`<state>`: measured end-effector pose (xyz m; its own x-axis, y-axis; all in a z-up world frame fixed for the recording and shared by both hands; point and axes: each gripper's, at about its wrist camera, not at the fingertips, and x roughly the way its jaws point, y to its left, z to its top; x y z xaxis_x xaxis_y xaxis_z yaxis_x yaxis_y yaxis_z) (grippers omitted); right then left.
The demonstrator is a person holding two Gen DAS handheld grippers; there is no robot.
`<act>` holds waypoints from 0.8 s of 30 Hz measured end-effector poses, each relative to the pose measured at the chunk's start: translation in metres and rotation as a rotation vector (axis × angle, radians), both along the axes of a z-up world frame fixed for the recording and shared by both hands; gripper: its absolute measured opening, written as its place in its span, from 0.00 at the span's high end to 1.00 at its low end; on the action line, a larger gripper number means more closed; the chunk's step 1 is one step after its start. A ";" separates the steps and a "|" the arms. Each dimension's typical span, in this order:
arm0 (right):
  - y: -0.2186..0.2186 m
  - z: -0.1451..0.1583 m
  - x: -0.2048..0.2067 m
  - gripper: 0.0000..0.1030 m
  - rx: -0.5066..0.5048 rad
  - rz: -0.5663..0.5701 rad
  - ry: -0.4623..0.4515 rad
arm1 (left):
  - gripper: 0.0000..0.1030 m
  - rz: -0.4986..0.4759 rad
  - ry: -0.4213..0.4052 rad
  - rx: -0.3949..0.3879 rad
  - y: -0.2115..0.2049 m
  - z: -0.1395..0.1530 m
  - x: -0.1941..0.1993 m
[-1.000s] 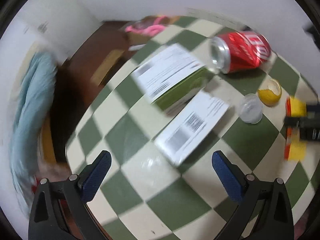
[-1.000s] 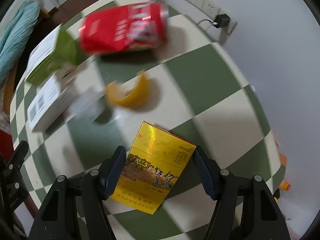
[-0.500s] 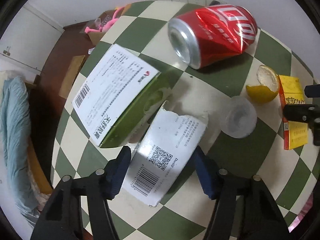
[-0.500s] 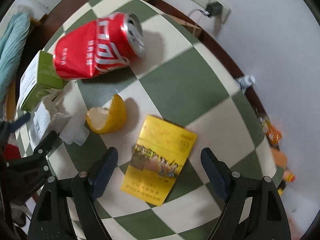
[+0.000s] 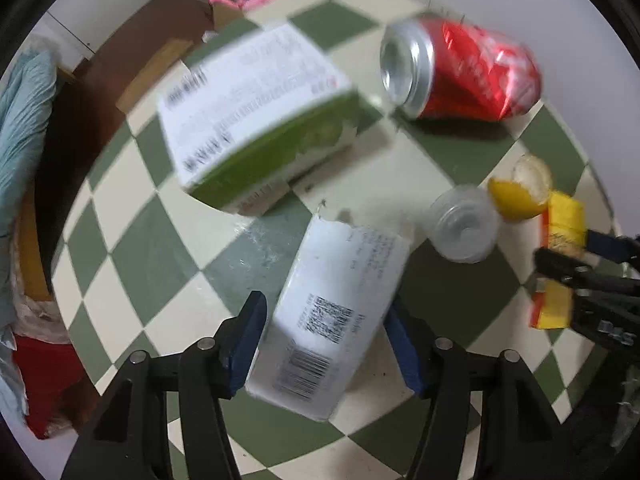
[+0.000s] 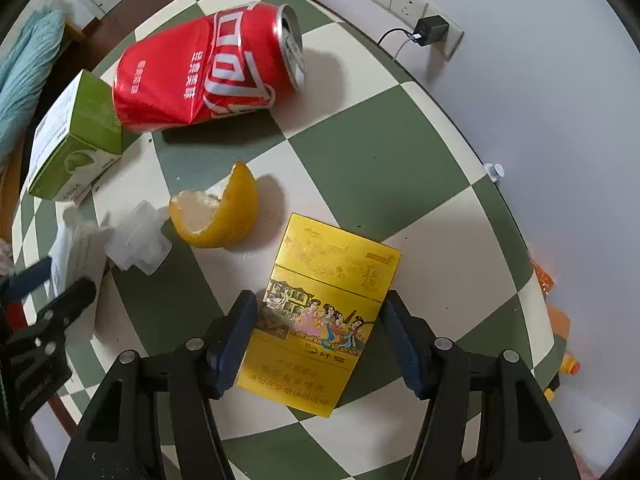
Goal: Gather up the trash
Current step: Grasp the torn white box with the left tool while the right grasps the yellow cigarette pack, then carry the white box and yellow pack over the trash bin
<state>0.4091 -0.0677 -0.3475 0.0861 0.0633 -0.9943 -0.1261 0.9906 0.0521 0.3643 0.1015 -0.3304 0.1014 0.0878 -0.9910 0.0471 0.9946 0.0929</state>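
Note:
On the green-and-cream checkered table [image 6: 380, 160] lies a white barcoded box [image 5: 344, 296]. My left gripper [image 5: 326, 340] points down over it. Its jaws are opening slightly, with both pads still against the box's sides. My right gripper [image 6: 320, 336] is closing on a yellow cigarette pack [image 6: 332, 280], and both pads touch its long edges. Further back lie a dented red can [image 6: 200, 72], a green-and-white carton [image 5: 256, 120], a lemon peel [image 6: 216, 216] and a clear plastic cup [image 5: 464, 224].
The table's curved edge runs close to the wall on the right, below a socket strip with a plugged charger [image 6: 430, 30]. Orange bottles [image 6: 560, 320] lie on the floor there. A light blue cloth [image 5: 20, 120] hangs left of the table.
My left jaws went from wide open to close around the white box while coming down over it. My right jaws widened for a moment, then came back in on the yellow pack.

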 end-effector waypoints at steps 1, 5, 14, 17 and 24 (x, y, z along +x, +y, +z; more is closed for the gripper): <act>0.001 0.000 0.000 0.35 -0.002 0.002 0.003 | 0.42 0.001 -0.009 0.008 -0.001 -0.003 -0.002; 0.002 0.002 -0.003 0.34 -0.002 -0.010 0.005 | 0.55 0.048 -0.028 -0.051 0.002 -0.003 -0.004; -0.002 -0.009 0.005 0.38 -0.002 0.002 -0.036 | 0.55 0.207 -0.131 -0.011 -0.004 0.015 -0.053; -0.008 -0.007 -0.003 0.39 0.036 0.004 -0.042 | 0.55 0.282 -0.202 -0.005 -0.007 0.038 -0.080; -0.009 0.035 -0.047 0.39 0.118 0.090 -0.117 | 0.55 0.433 -0.361 0.035 -0.005 0.096 -0.146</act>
<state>0.3623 -0.0769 -0.3129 0.1894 0.1912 -0.9631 -0.2258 0.9631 0.1468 0.2179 0.0968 -0.2348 0.3810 0.2290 -0.8958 -0.4057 0.9120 0.0606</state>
